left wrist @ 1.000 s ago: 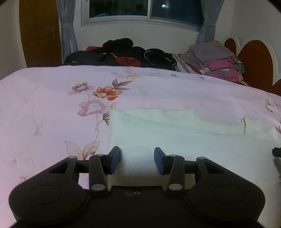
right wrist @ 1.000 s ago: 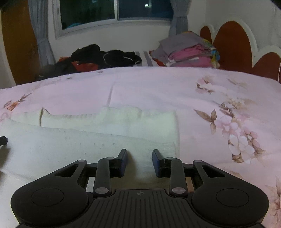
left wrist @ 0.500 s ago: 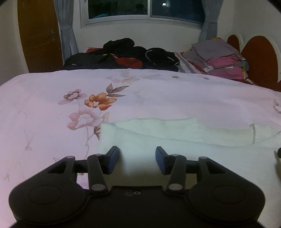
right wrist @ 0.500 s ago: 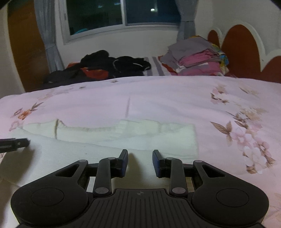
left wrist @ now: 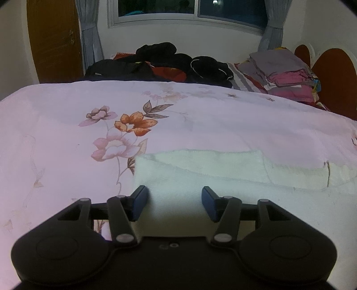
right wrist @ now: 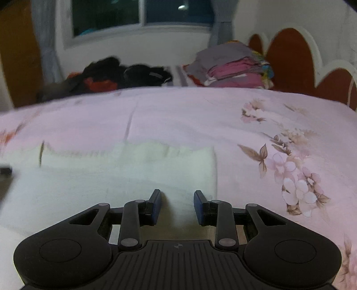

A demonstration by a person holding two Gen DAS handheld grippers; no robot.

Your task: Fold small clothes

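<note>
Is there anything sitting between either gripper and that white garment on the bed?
Nothing visible. The left gripper, its jaws opening, and the right gripper both sit right over the near part of the white garment, whose cloth shows in the gap between each pair of fingers with no other object there.

1 white garment [left wrist: 223, 178], partly folded; 1 floral bedsheet [left wrist: 200, 125]; 1 heap of dark clothes [left wrist: 160, 64]; 1 stack of folded clothes [left wrist: 283, 71]; 1 window [left wrist: 189, 11]; 2 curtains [left wrist: 89, 40]; 2 grippers [left wrist: 174, 200].
</note>
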